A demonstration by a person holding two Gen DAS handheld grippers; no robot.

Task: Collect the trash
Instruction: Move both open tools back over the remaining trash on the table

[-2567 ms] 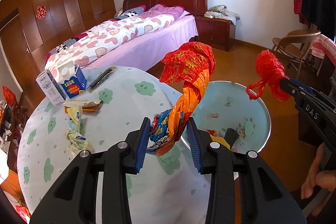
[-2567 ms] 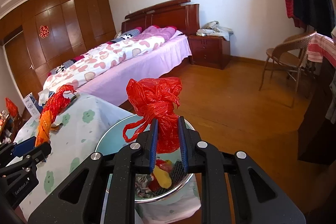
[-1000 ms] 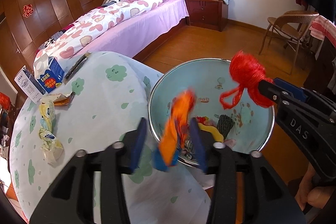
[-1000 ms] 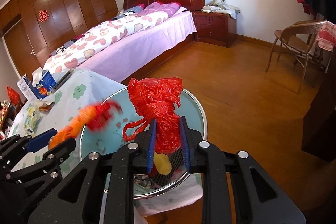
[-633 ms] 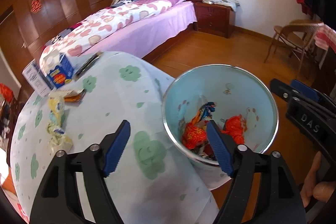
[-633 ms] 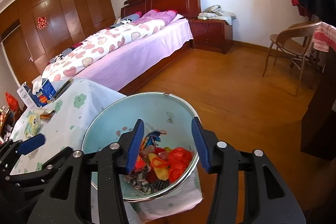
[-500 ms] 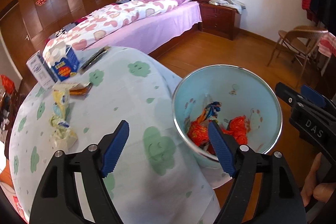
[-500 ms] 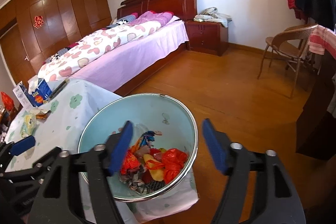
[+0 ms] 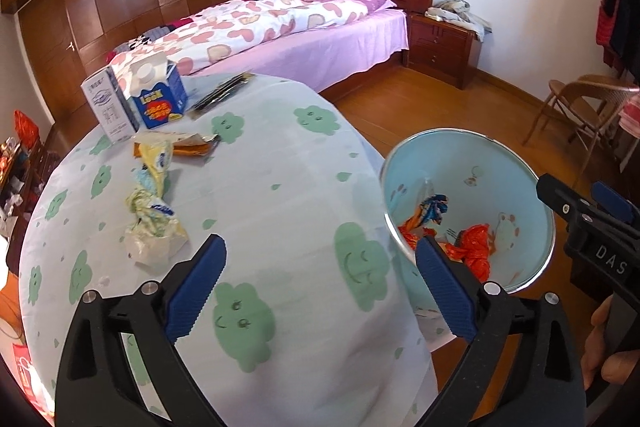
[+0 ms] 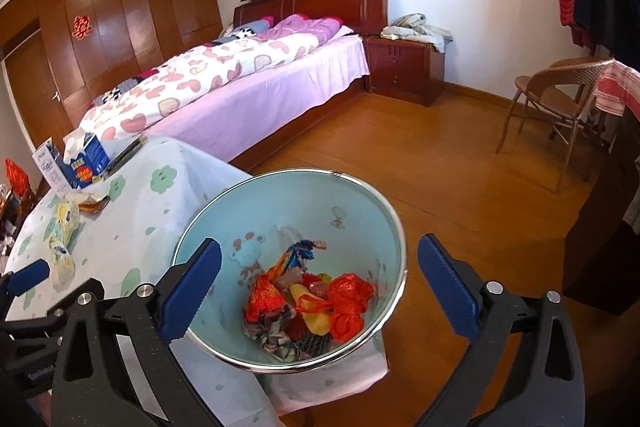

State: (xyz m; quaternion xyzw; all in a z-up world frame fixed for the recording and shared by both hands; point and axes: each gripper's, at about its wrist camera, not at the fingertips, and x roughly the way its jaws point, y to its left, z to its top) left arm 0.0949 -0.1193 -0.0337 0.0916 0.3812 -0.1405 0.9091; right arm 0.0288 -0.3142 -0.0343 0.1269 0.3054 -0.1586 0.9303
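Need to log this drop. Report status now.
Left gripper and right gripper just opened, both empty. Red plastic bag in light-blue metal-rimmed bin. Crumpled yellow-white wrappers remain on the tablecloth, unobstructed.

- Pale blue bin [image 10: 352, 211], metal-rimmed, beside table: holds red bag [image 10: 348, 301], wrappers.
- Crumpled yellow-white wrappers [image 9: 154, 203] on tablecloth; orange wrapper [image 9: 188, 147] just beyond.

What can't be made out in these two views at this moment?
- Bottom of the bin: covered by the trash pile in the right wrist view; the left claw blocks part of it in the left wrist view.
- Print on the milk carton: too small to read in both views.
- Dark flat thing near the table's far edge: too small to identify.
- Right claw: only partly in the left wrist view, cut by the right edge.
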